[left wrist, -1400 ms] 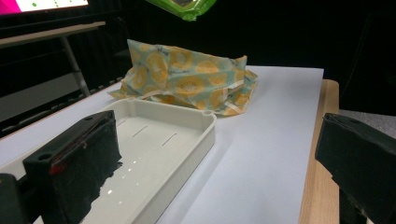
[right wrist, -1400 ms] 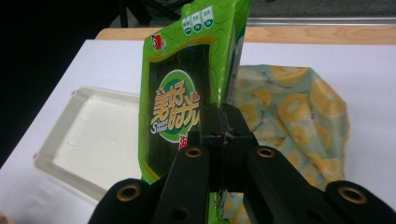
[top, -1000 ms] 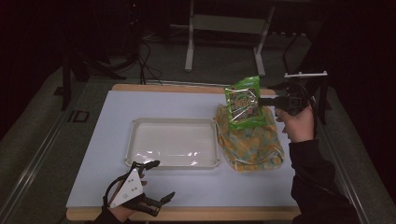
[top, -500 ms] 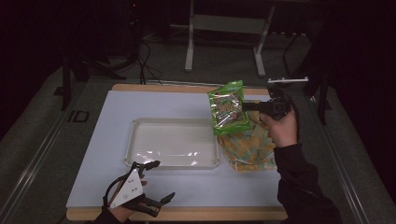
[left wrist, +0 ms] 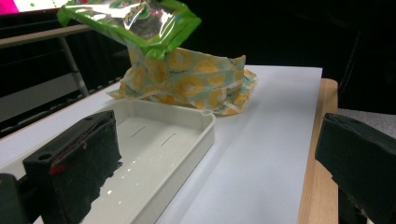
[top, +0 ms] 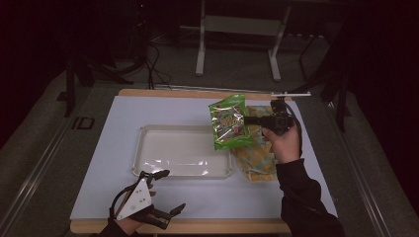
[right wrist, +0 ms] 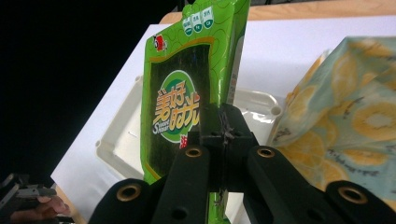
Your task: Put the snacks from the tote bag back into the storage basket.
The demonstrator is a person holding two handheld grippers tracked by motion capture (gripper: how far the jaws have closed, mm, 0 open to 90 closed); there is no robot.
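The work in hand, as I judge it, is moving the green packet into the white tray. Lift is done: my right gripper has the packet off the table, jaws closed tight on its edge, as the right gripper view confirms with the packet pinched between the two black jaws. The packet hangs roughly upright above the tray's right end, partly in front of the yellow-patterned bag, which lies on the table just beside the tray. Transfer is about half complete in my estimate; what is left is to carry the packet further over the tray, lower it, and let go. The tray holds nothing yet. My right hand is raised over the bag with the forearm coming in from the lower right, gripper pointing leftward toward the tray. My left gripper rests low at the near edge of the table, in front of the tray and well apart from the packet; its jaws stand wide apart and hold nothing, which the left gripper view bears out, looking across the tray toward the bag.
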